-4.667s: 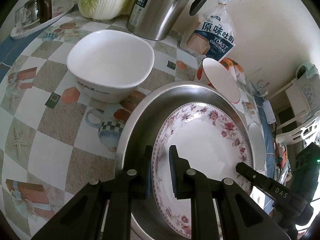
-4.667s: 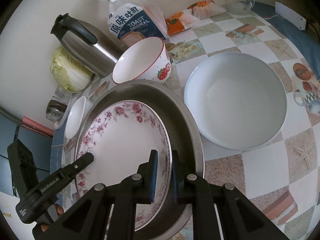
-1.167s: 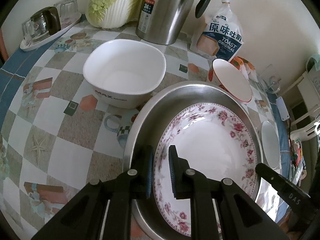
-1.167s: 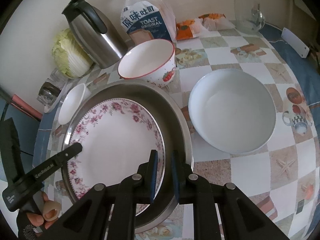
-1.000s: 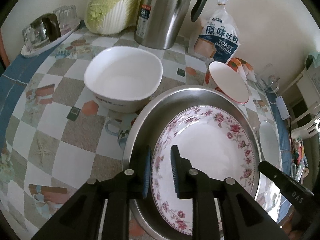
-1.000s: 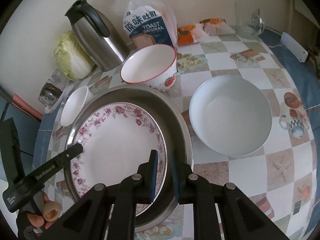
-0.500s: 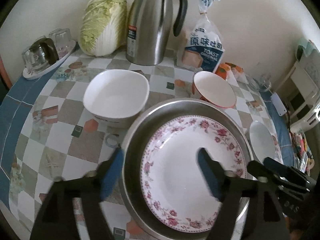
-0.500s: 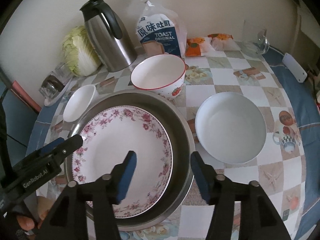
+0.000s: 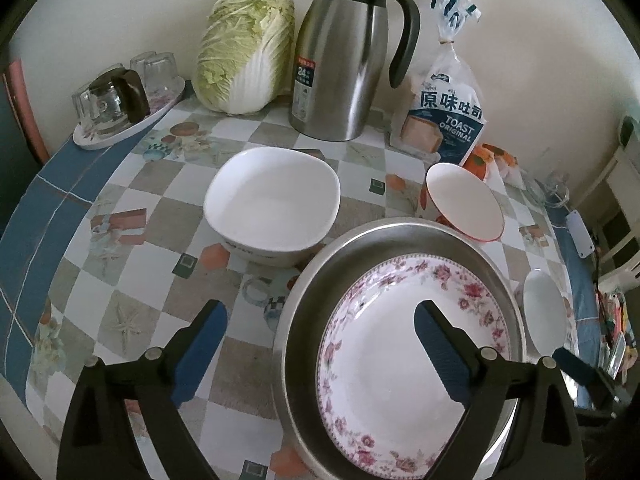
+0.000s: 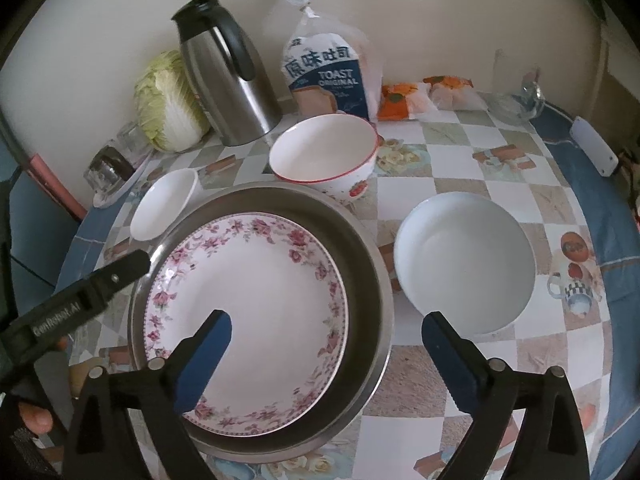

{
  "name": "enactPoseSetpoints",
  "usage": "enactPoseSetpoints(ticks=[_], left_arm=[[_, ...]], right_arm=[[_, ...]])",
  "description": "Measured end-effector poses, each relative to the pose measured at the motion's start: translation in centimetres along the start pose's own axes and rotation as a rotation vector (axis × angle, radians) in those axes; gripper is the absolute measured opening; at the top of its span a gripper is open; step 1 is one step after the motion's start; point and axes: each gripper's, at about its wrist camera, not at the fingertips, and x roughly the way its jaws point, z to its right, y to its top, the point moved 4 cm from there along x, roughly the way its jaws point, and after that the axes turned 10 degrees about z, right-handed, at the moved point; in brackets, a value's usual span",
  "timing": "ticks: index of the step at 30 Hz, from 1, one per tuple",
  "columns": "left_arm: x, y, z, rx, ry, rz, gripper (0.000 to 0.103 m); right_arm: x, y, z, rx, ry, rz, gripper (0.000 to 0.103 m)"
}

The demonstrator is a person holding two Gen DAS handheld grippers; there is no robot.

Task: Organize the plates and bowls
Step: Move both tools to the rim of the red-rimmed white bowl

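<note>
Steel comes first: the wide round metal basin (image 10: pixel 376 280) sits on the checked surface (image 9: pixel 132 264) and holds the flower-rimmed plate (image 10: pixel 256 276) flat inside it. My left gripper (image 9: pixel 320 340) hangs over the basin's left edge with its jaws opening wide, one finger above the bare surface and the other above the plate's middle; the basin rim and the plate's left border lie between them, but the pads touch neither. My right gripper (image 10: pixel 324 340) is on the opposite side, its jaws opening just as wide, one finger over the plate's inside and the other over the surface beside the round white bowl (image 10: pixel 464 264); the basin's right rim lies between them and nothing is gripped. That round white bowl stands just beside the basin on the right. A squarish white bowl (image 9: pixel 272 208) stands close to the basin on the far left, and the red-rimmed bowl (image 10: pixel 324 152) nearly touches its far edge. Behind them against the wall are the steel jug (image 9: pixel 340 64), a cabbage (image 9: pixel 244 52) and a bag of toast (image 9: pixel 448 120). Smallest, a tray of glasses (image 9: pixel 120 92) sits at the far left corner.
</note>
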Motion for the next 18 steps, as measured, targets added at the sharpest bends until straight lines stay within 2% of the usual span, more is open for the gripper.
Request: enactPoseSetpoints(ticks=[12, 18], left_arm=[[0.7, 4.9, 3.0, 0.066, 0.018, 0.025, 0.095], [1.2, 7.1, 4.7, 0.132, -0.017, 0.021, 0.095]], right_arm=[[0.0, 0.7, 1.6, 0.054, -0.02, 0.032, 0.103], [-0.1, 2.4, 3.0, 0.115, -0.063, 0.078, 0.103]])
